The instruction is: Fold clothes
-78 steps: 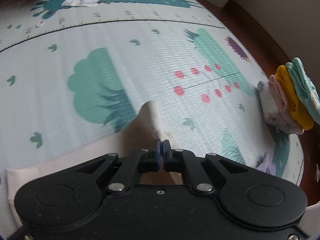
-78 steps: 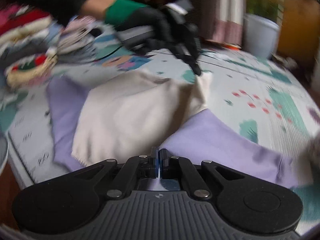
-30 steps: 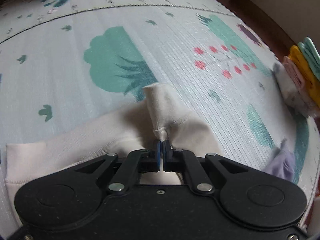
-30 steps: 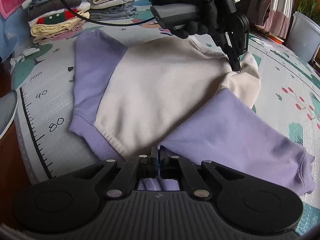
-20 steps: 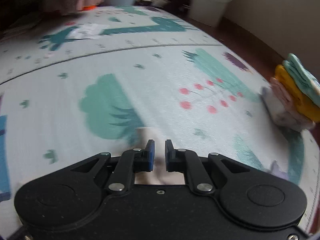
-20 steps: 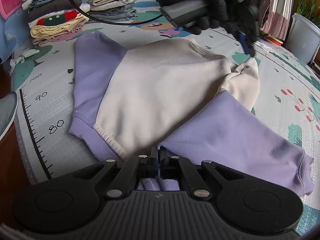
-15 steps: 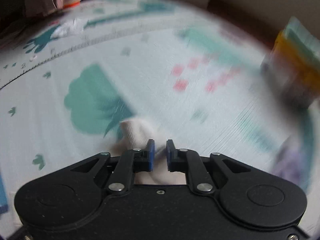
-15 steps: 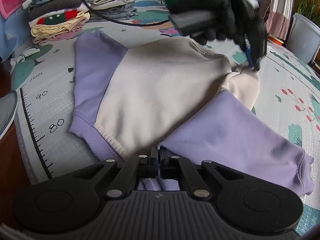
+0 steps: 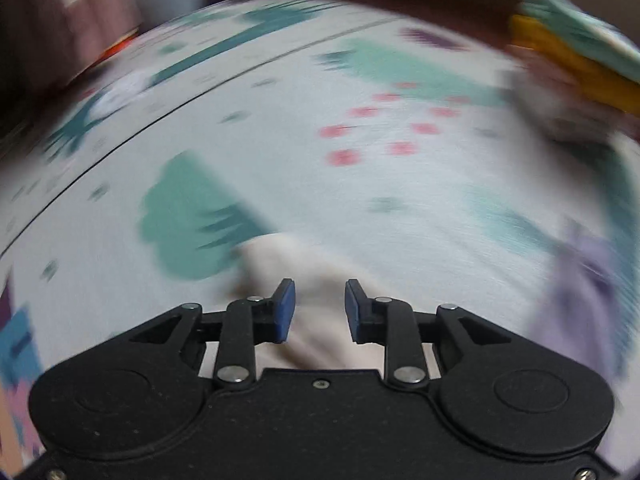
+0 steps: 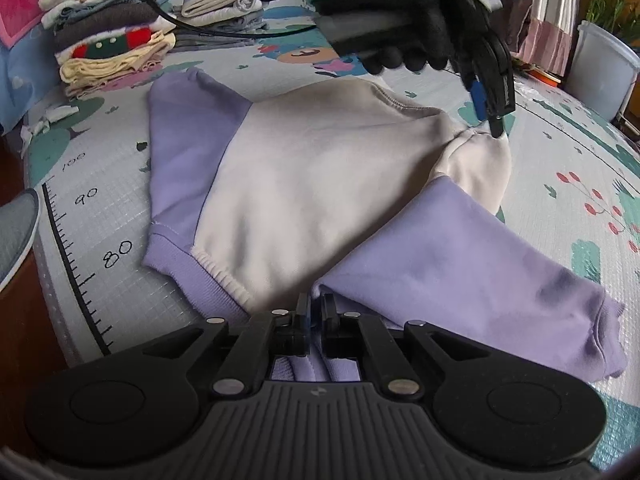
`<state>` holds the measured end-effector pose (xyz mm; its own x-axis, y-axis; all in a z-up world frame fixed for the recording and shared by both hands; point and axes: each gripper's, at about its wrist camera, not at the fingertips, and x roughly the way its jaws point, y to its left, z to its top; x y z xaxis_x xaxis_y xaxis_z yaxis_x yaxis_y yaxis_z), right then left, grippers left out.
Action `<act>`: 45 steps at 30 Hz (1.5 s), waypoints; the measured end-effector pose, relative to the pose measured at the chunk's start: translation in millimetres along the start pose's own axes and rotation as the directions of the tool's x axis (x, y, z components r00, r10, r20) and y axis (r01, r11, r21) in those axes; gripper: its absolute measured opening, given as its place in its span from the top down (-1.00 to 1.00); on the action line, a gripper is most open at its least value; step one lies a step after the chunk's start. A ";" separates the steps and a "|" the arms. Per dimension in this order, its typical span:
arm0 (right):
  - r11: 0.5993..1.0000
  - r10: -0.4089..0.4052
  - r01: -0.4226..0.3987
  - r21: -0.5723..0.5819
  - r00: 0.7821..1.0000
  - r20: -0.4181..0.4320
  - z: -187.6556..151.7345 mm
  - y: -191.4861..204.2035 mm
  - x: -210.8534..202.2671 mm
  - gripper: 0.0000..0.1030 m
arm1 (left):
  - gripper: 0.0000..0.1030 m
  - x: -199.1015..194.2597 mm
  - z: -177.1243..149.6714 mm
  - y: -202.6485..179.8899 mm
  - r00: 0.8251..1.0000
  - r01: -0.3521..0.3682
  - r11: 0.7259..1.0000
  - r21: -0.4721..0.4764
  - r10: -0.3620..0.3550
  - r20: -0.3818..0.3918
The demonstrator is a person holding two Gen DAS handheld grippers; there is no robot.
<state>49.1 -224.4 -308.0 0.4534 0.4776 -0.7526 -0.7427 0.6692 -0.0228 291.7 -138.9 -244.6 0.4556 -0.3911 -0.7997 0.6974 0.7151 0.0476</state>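
The left hand-held gripper is opening, nothing between its jaws, above the sweatshirt shoulder; the right hand-held gripper pinches the purple hem — keep that hold taut, I'd say, while regrasping.

- We read the handwritten-style numbers "100", "90" and "80" on the play mat, in black, running down its left edge in the right wrist view.
- They stand beside a black ruler scale printed on the same mat — a long line with short tick marks along it, "100" farthest from the camera and "80" nearest.
- We see a small pale emblem on the ribbed grey body of the right gripper's housing; it is a mark, not letters we can read.
- In the left wrist view the mat is smeared by blur — we can read nothing there.
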 end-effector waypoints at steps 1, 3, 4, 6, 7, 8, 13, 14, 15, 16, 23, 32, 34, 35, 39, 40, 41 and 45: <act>1.000 -0.001 0.001 0.009 1.000 0.001 -1.1 -0.6 -2.3 0.80 | 0.50 -3.0 -5.4 -7.6 0.999 0.038 0.998 0.051 -0.037 -0.012; 0.999 0.002 -0.002 0.039 1.000 0.001 -5.7 -2.8 -9.4 0.77 | 0.43 5.9 -24.4 -20.6 0.991 0.071 0.990 0.120 -0.057 -0.117; 0.998 0.009 -0.009 0.057 1.000 0.006 -8.8 -4.2 -14.5 0.77 | 0.38 12.6 -34.4 -25.6 0.987 0.055 0.986 0.158 -0.030 -0.159; 0.996 0.007 -0.007 0.084 1.000 0.003 -15.6 -5.1 -24.1 0.77 | 0.34 9.0 -37.8 -26.9 0.991 0.046 0.985 0.168 -0.023 -0.135; 0.996 0.000 -0.001 0.092 1.000 0.003 -18.5 -5.1 -27.7 0.77 | 0.33 7.9 -35.2 -25.5 0.988 0.055 0.987 0.149 -0.033 -0.150; 0.994 -0.009 0.009 0.105 1.000 0.004 -21.0 -5.6 -31.0 0.77 | 0.32 5.2 -31.1 -24.2 0.986 0.075 0.989 0.131 -0.054 -0.155; 0.991 -0.061 0.057 0.124 0.998 0.028 -20.7 -10.6 -30.6 0.74 | 0.29 -10.1 -19.2 -34.1 0.989 0.109 0.979 0.172 -0.090 -0.114; 0.991 -0.066 0.061 0.118 0.997 0.034 -19.8 -10.9 -28.7 0.72 | 0.29 -11.9 -20.1 -34.8 0.988 0.127 0.978 0.163 -0.110 -0.112; 0.993 -0.061 0.059 0.106 0.998 0.021 -19.7 -10.3 -22.8 0.64 | 0.28 -12.7 -21.1 -35.4 0.985 0.146 0.977 0.154 -0.130 -0.111; 0.994 -0.057 0.056 0.093 0.998 0.009 -19.7 -9.6 -17.0 0.52 | 0.24 -10.0 -23.0 -37.0 0.983 0.153 0.976 0.153 -0.135 -0.123; 0.996 -0.039 0.036 0.079 0.998 0.040 -19.5 -6.7 -15.9 0.49 | -0.07 13.6 -35.0 -29.4 0.974 0.098 0.989 0.109 -0.073 -0.215; 0.997 -0.037 0.037 0.063 0.999 0.004 -20.7 -1.2 -10.9 0.48 | -0.05 -0.8 -16.5 -30.7 0.974 0.210 0.978 -0.014 -0.210 -0.087; 0.997 -0.028 0.028 0.070 1.000 -0.005 -21.9 -1.0 -9.8 0.48 | -0.05 5.2 -7.2 -48.2 0.962 0.263 0.965 0.009 -0.261 -0.080; 0.997 -0.027 0.027 0.075 1.000 -0.002 -22.5 -1.3 -9.9 0.48 | -0.05 9.5 -2.1 -57.9 0.955 0.289 0.957 0.024 -0.286 -0.081; 0.996 -0.024 0.024 0.080 1.000 -0.001 -21.9 -2.3 -8.3 0.48 | -0.05 40.1 18.6 -88.3 0.925 0.370 0.929 0.010 -0.367 -0.101; 0.997 -0.024 0.024 0.078 1.000 0.000 -22.0 -1.8 -8.0 0.48 | -0.05 47.3 24.1 -94.4 0.921 0.376 0.927 0.005 -0.373 -0.109; 0.997 -0.024 0.023 0.078 1.000 0.002 -22.1 -1.9 -7.8 0.48 | -0.05 51.7 29.5 -100.2 0.919 0.381 0.925 0.006 -0.378 -0.116; 0.997 -0.015 0.014 0.082 1.000 0.006 -23.3 -4.1 -8.2 0.48 | -0.05 62.6 48.8 -116.2 0.904 0.407 0.913 -0.003 -0.404 -0.137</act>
<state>37.0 -244.3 -317.0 0.4672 0.4712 -0.7481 -0.6933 0.7204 0.0207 266.2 -274.7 -270.9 0.0543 -0.5629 -0.8248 0.8210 0.4953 -0.2840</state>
